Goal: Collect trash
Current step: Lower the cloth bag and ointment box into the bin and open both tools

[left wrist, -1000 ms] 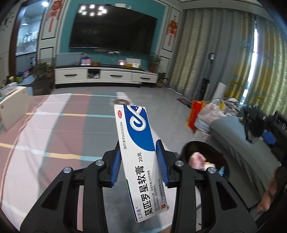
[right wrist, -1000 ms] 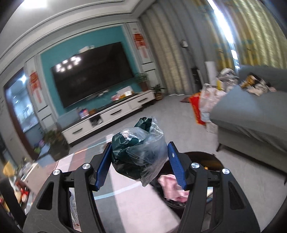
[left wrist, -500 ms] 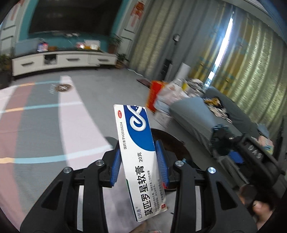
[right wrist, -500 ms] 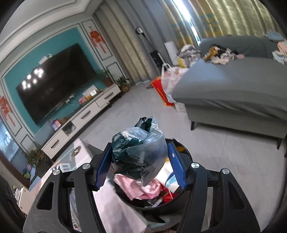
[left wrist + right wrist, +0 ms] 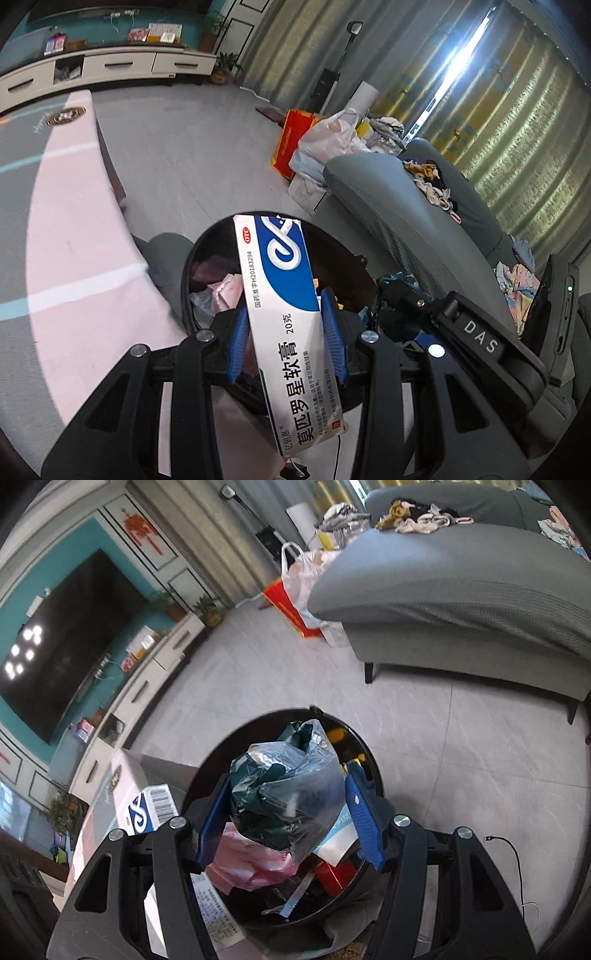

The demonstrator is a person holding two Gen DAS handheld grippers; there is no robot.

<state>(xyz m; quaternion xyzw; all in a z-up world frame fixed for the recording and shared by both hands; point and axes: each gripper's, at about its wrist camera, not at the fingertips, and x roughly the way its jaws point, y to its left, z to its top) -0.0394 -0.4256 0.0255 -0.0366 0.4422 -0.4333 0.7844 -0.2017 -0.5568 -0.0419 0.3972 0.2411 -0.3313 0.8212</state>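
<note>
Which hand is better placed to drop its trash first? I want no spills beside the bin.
Probably right: its tongs hold the crumpled bag squarely over the black bin. The left tongs' ointment box overhangs the near rim.

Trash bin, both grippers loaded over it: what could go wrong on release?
1. The trash bin already looks piled high; the crumpled plastic bag in the right gripper may settle on the heap and roll out.
2. The ointment box in the left gripper is long and tilted; dropped from here it could clip the rim and land on the floor.
3. Both grippers crowd the same opening, so they might bump.
</note>
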